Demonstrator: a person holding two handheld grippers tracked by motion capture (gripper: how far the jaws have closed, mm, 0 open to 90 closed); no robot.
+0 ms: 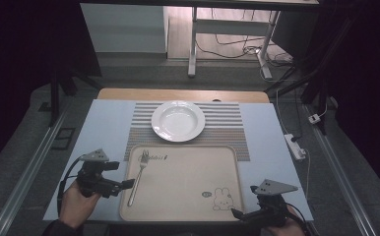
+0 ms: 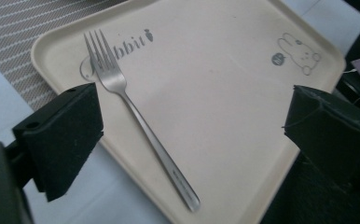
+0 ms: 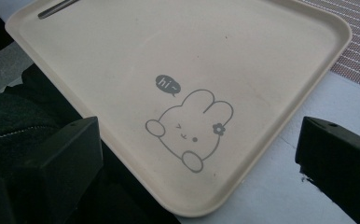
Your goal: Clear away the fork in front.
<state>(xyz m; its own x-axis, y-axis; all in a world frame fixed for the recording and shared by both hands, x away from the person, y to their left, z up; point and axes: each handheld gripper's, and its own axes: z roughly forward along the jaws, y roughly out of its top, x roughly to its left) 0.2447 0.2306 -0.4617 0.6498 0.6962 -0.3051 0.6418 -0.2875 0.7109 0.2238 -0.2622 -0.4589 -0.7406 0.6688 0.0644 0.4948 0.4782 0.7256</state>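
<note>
While the fork [image 1: 137,176] lies on the tray's [image 1: 178,209] left side, handle toward the person and tines toward the plate [image 1: 178,121], the left tool [image 1: 121,186] sits just beside its handle, jaws wide and empty; the right tool [image 1: 238,214], also open, is well apart.

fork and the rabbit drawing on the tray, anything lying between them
Nothing: in the high view, only bare tray surface runs between the fork and the rabbit drawing.

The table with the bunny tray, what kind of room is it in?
Probably a lab or workroom staged as a dinner table: a tray with a fork, a white plate, and desks and loose cables behind.
</note>
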